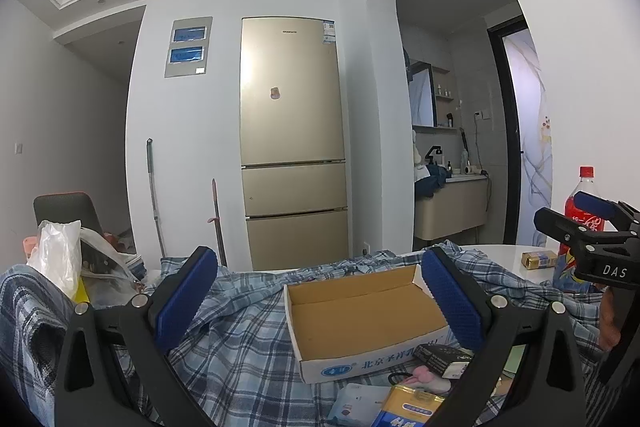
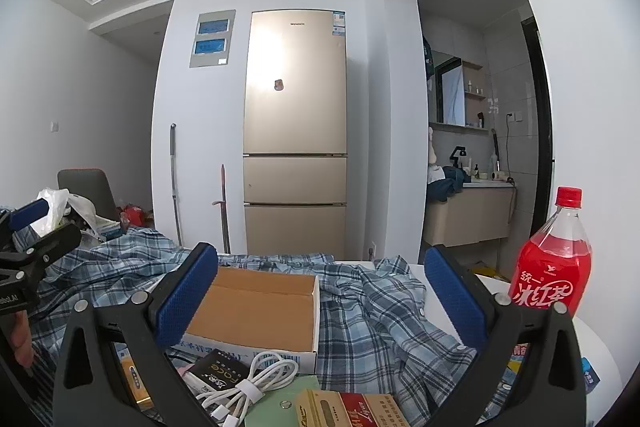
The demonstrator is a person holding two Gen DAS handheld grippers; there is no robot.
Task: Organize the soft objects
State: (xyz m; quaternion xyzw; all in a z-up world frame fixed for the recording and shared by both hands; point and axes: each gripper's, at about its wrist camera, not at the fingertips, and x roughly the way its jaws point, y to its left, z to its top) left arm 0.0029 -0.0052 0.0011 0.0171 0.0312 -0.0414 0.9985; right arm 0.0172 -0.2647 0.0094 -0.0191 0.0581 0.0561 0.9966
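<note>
A blue plaid shirt [image 1: 248, 331] [image 2: 372, 311] lies crumpled over the white table [image 1: 500, 253]. An open, empty cardboard box [image 1: 360, 311] [image 2: 256, 311] rests on it. My left gripper [image 1: 320, 301] is open above the shirt, its blue pads either side of the box. My right gripper [image 2: 320, 297] is also open, with the box's right end and the shirt between its fingers, touching nothing. Each gripper shows at the other view's edge: the right gripper [image 1: 592, 227] and the left gripper [image 2: 28, 223].
A red drink bottle [image 2: 556, 267] [image 1: 580, 223] stands at the table's right. Near the front lie a white cable [image 2: 248, 387], a black packet [image 2: 218, 373], cigarette cartons [image 2: 352, 411] and a yellow tin [image 1: 408, 407]. A plastic bag [image 1: 60, 259] sits left. A gold fridge [image 1: 294, 143] stands behind.
</note>
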